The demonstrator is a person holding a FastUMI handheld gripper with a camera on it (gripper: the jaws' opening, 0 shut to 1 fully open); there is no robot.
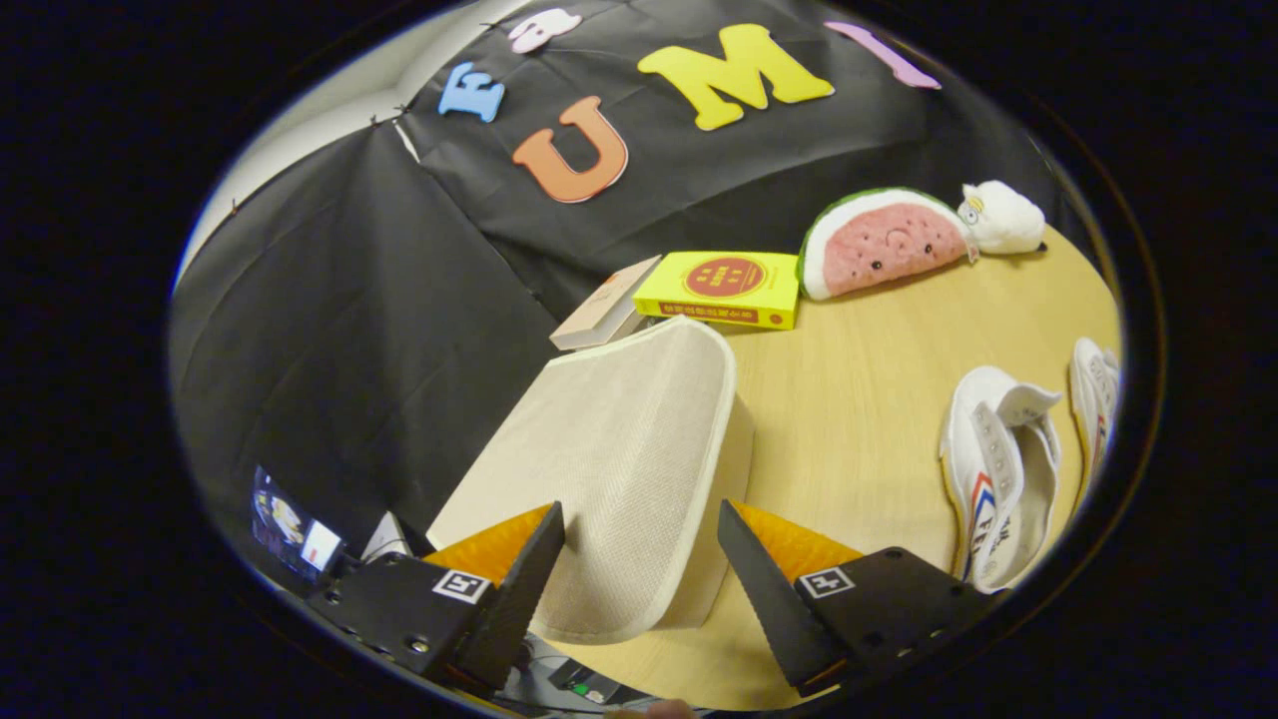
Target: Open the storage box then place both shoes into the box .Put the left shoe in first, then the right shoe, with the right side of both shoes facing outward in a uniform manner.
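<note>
Jaws spread wide, gripper hanging over the storage box, whose beige fabric lid sits closed between and just ahead of the fingers, holding nothing. Off at three o'clock on the bench lie the two white shoes, the nearer one on its side, the other just beyond it. Books and a watermelon plush wait at one o'clock. The risk, I'd say: that soft lid could slip from a shallow pinch, or the light box could drag along rather than open.
</note>
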